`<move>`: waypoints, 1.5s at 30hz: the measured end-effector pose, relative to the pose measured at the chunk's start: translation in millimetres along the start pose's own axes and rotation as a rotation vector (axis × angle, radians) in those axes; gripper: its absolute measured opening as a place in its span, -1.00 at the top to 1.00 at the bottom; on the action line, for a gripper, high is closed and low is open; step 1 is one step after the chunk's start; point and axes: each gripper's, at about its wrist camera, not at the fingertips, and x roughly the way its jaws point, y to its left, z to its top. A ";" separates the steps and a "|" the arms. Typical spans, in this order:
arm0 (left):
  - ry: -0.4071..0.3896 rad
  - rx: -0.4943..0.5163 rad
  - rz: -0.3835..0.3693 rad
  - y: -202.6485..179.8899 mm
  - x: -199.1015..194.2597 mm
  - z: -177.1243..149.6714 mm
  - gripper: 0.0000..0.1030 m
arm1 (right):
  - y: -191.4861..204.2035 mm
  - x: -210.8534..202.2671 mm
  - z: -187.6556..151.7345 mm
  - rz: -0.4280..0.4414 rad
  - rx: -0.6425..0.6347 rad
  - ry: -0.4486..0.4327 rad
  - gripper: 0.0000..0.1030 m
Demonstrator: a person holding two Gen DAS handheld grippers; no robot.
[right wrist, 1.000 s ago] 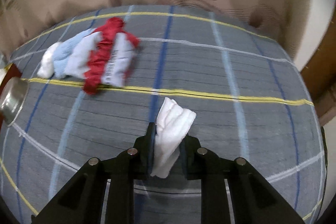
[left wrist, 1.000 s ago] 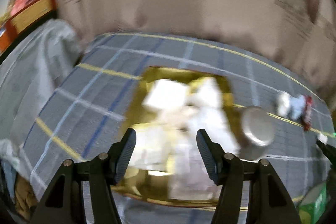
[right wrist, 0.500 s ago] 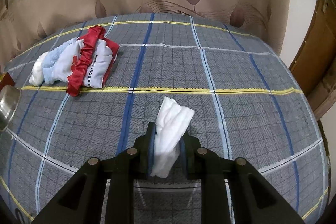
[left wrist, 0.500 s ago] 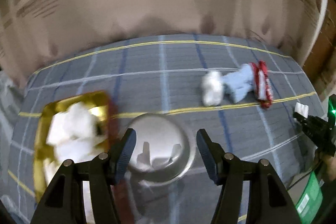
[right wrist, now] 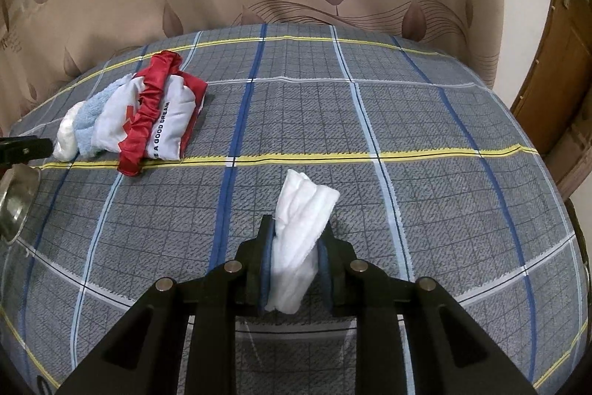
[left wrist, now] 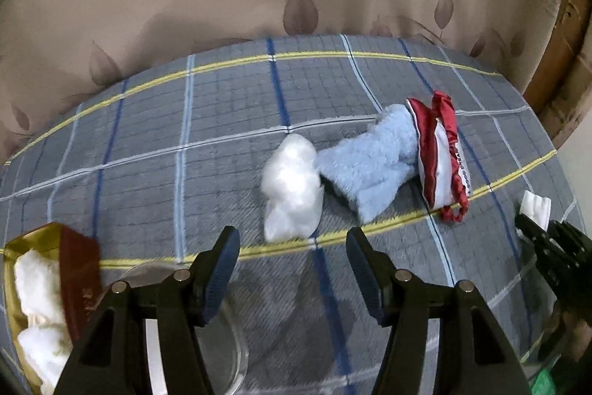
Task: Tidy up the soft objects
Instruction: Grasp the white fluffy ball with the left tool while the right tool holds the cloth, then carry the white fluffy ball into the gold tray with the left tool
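In the left wrist view, the gold tray [left wrist: 14,248] with a dark red side sits at the far left edge, well to the left of the white fluffy piece [left wrist: 290,189], and it carries white soft lumps [left wrist: 37,287]. Just right of the tray, low in the view and partly under the left gripper [left wrist: 292,269], lies a round shiny metal lid [left wrist: 222,350]. The left gripper has its jaws apart and holds nothing; the white fluffy piece lies on the plaid tabletop [left wrist: 148,136] just beyond the gap between the fingers, slightly toward the left finger, not touching it. To the right of the white piece, touching it, lies the light blue fleece item [left wrist: 373,161], and against the right side of this one leans the red and white pillow [left wrist: 440,158] with a red ruffled band. Farther right from the white piece, near the edge, the right gripper [left wrist: 527,226] appears with a folded white cloth [left wrist: 536,204] in its tip.

In the right wrist view, the same three soft things sit far to the left of the right gripper [right wrist: 294,269]. This gripper is clamped on the folded white cloth [right wrist: 301,221], which sticks out forward between the pads and leans a little to the right above the tabletop [right wrist: 407,136].
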 end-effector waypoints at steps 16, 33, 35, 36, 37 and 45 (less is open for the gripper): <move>0.042 -0.123 0.019 8.7 53.7 24.2 -0.13 | -1.8 -0.1 0.9 0.021 0.006 0.001 0.54; 0.020 -0.061 0.009 -5.9 6.6 -16.2 0.41 | -2.2 -0.5 0.9 0.026 0.011 0.000 0.53; 0.011 -0.045 -0.001 -9.9 -4.0 -23.1 0.41 | -2.0 -0.6 1.0 0.026 0.011 0.000 0.53; 0.005 -0.038 -0.004 -13.6 -8.6 -25.1 0.41 | -3.1 -0.7 0.8 0.026 0.011 0.000 0.53; -0.002 -0.035 -0.006 -14.3 -15.1 -28.5 0.41 | -1.8 -0.6 0.9 0.026 0.010 0.000 0.53; -0.032 -0.001 0.053 -15.1 -50.8 -50.2 0.41 | -3.3 -0.2 0.3 0.026 0.011 -0.001 0.53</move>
